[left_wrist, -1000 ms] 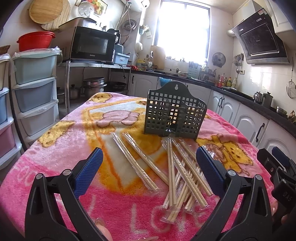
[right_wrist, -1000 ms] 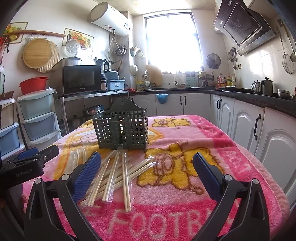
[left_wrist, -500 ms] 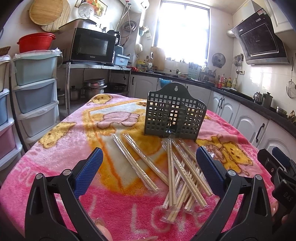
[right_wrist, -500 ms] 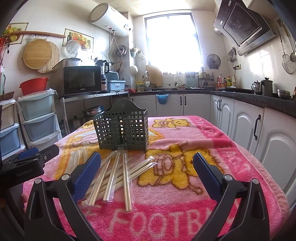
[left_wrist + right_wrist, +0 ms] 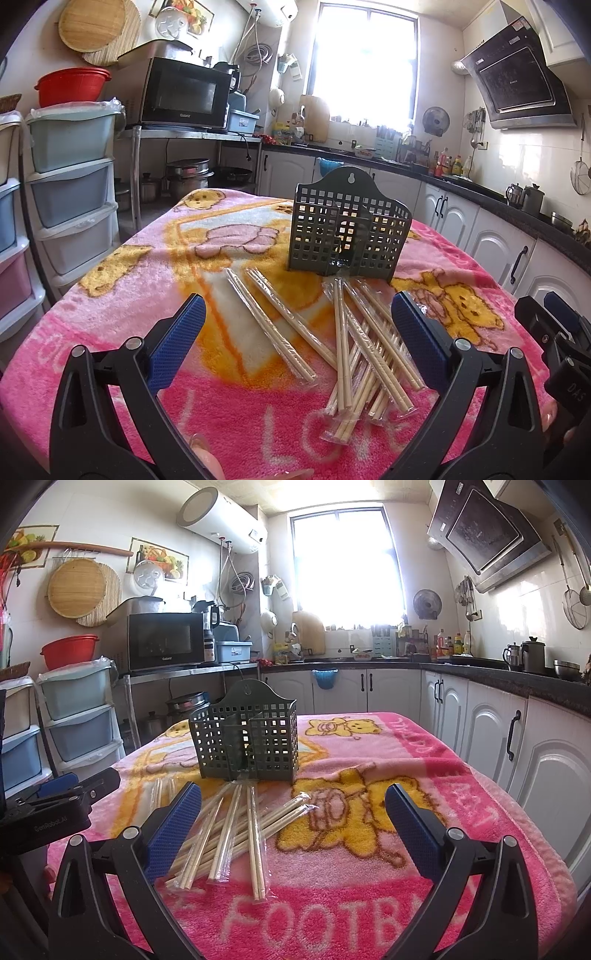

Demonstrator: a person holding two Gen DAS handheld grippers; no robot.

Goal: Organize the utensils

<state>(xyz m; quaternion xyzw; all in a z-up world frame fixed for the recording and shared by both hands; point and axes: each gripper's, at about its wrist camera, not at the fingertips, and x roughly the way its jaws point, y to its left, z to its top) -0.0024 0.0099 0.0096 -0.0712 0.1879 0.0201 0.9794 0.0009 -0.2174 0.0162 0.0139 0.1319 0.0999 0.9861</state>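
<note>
A pink blanket (image 5: 110,306) with cartoon bears covers the counter under both tools. Ahead of them stands a dark grid basket (image 5: 347,229), upright, with nothing seen inside. A heap of wrapped chopsticks (image 5: 369,347) lies between the basket and the tools, with two packs just left of the heap. The left tool (image 5: 295,339) hangs over them, spread wide and holding nothing. The right tool (image 5: 295,823) is likewise spread, the heap toward its left finger (image 5: 171,827).

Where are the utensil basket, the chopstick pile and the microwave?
utensil basket (image 5: 347,236): left wrist view, front grid wall.
chopstick pile (image 5: 364,354): left wrist view, middle of the wrapped bundle.
microwave (image 5: 164,640): right wrist view, dark door glass.
</note>
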